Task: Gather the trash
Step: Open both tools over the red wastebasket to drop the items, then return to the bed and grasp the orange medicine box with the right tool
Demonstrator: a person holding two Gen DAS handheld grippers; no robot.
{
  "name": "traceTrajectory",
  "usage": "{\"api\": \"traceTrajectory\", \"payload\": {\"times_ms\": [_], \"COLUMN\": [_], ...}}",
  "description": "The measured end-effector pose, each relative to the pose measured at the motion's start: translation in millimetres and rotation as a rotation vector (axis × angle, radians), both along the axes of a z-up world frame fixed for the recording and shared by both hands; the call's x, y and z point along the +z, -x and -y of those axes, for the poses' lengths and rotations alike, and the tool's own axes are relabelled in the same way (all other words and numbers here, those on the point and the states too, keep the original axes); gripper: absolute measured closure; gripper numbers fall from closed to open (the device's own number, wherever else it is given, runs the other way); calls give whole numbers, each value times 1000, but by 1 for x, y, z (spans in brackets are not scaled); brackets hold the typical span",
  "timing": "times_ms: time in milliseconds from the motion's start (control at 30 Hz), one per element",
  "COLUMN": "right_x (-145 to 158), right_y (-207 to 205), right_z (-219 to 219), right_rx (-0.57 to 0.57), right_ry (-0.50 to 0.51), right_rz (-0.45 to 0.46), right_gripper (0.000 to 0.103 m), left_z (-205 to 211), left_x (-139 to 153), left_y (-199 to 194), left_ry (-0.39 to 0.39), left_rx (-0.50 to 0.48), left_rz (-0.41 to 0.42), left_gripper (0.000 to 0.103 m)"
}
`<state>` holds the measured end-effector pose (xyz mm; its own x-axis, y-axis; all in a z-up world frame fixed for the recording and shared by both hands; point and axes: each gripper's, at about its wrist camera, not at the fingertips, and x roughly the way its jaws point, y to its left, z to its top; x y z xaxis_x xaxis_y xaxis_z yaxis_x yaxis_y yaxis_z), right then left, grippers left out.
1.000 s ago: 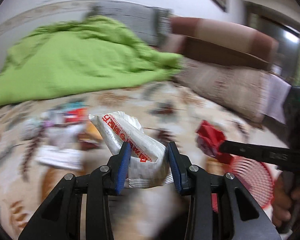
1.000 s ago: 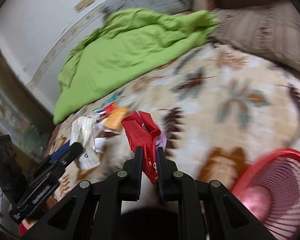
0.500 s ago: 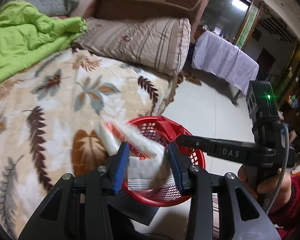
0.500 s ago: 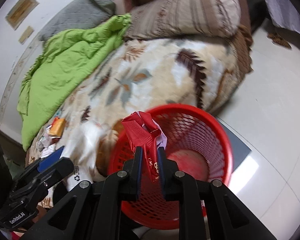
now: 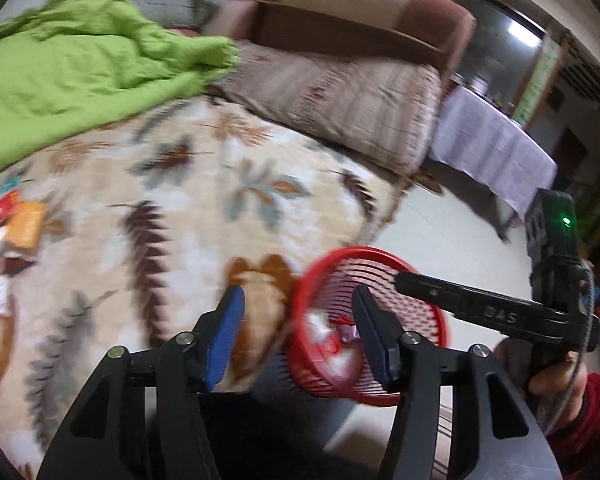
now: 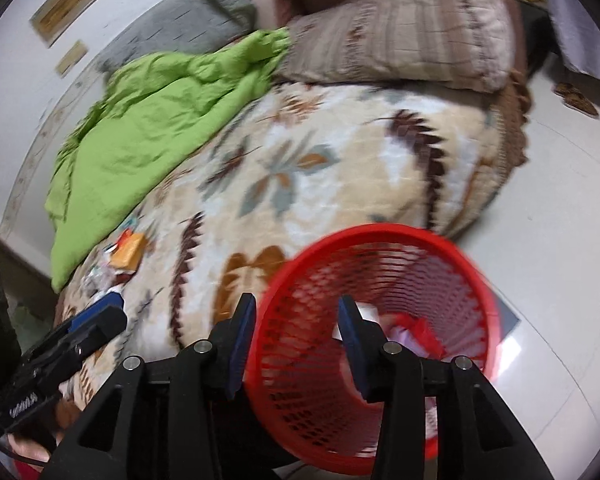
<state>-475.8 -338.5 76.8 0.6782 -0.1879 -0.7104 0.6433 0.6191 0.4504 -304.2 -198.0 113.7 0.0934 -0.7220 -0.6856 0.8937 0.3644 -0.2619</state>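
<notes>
A red mesh basket (image 5: pixel 340 255) (image 6: pixel 384 233) stands on the floor at the bed's edge. Inside it lie a white packet (image 5: pixel 315 326) (image 6: pixel 367 312) and a red wrapper (image 5: pixel 342 322) (image 6: pixel 418 327). My left gripper (image 5: pixel 298 336) hovers over the basket's left rim; its jaws are opening and hold nothing. My right gripper (image 6: pixel 296 338) hangs above the basket, jaws also opening and bare. Each gripper shows in the other's view: the right gripper (image 5: pixel 404 280) over the far rim, the left gripper (image 6: pixel 104 312) at the lower left. More trash, with an orange packet (image 5: pixel 24 224) (image 6: pixel 130 250), lies on the leaf-patterned bedspread (image 5: pixel 204 216).
A green blanket (image 5: pixel 72 68) covers the far left of the bed. A striped pillow (image 5: pixel 340 96) leans on a brown headboard (image 5: pixel 340 4). A table under a lilac cloth (image 5: pixel 496 152) stands beyond pale floor (image 6: pixel 560 200). A hand in a red sleeve (image 5: pixel 572 408) holds the right gripper.
Both grippers have opened and let go: the white packet and the red wrapper dropped into the basket. Both views have swung back toward the bed.
</notes>
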Motion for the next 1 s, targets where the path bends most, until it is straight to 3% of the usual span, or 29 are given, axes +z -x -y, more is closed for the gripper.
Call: {"api": "traceTrajectory", "payload": {"times_ms": [400,700,800,1000], "right_x": [7,5,3,-6], "right_y": [-114,-195,-226,-289], "right_z": [-59,-87,-96,-105], "right_rx": [275,388,413,423], "right_ry": [26,21,36,-10], "right_rz": [9,-8,-26,-33], "right_gripper": [48,39,39,37], "left_z": [-120,-193,-207,-216], "left_x": [-7,-31,-44,-54], "left_y": [-111,-180,-194,-211], "left_ry": [-16,-65,-81,-83], "left_rx": [402,722,781,807], "left_rz": [2,44,36,18], "left_gripper": [44,43,43,43]}}
